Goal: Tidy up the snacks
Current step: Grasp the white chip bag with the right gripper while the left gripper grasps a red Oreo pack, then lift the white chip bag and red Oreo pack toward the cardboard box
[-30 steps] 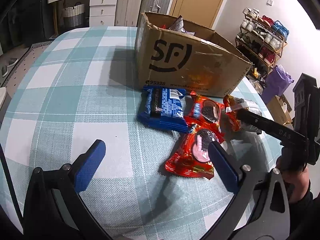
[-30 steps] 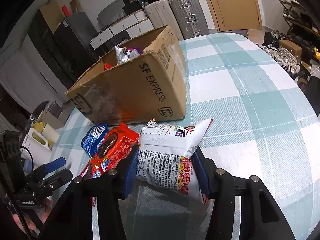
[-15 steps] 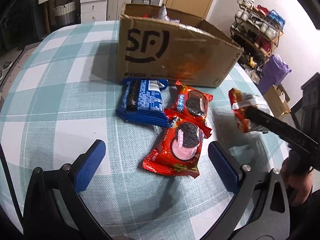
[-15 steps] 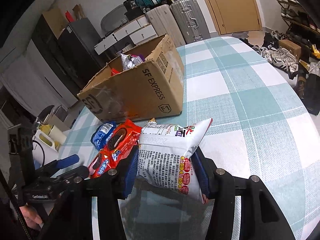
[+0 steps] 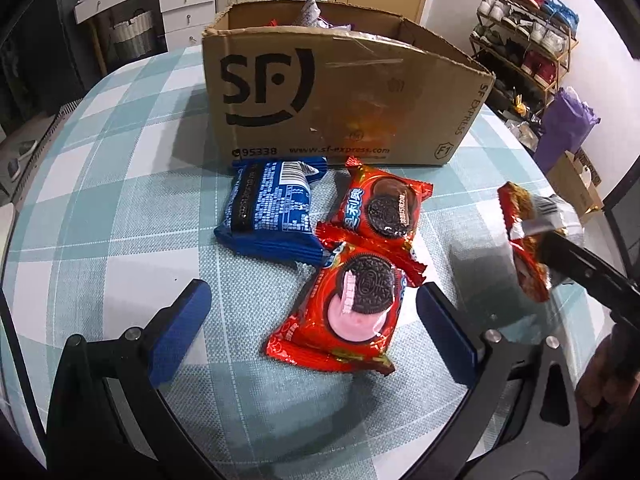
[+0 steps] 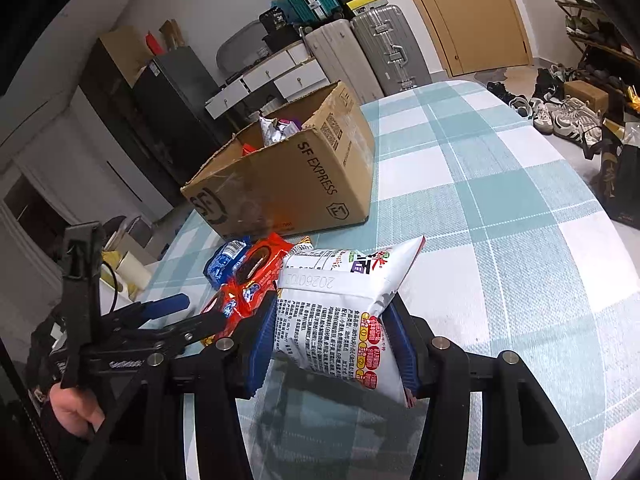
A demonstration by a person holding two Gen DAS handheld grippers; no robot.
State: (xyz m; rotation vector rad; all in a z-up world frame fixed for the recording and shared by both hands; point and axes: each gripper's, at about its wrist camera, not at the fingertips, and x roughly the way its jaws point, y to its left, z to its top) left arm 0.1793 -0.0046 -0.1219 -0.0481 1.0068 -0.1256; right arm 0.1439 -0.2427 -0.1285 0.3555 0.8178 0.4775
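On the checked tablecloth (image 5: 100, 184), the left gripper (image 5: 312, 320) hangs with jaws spread wide around the strawberry Oreo pack (image 5: 348, 304) (not touching), presumably lined up to grab. The right gripper (image 6: 334, 344) clamps a white snack bag (image 6: 344, 312), lifted for the SF Express box (image 6: 288, 184) at eleven o'clock.

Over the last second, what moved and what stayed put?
The right tool, shut on the white printed snack bag, lifted it off the checked tablecloth. The open left tool moved over the nearest red cookie packet. Table packets and cardboard box unchanged.
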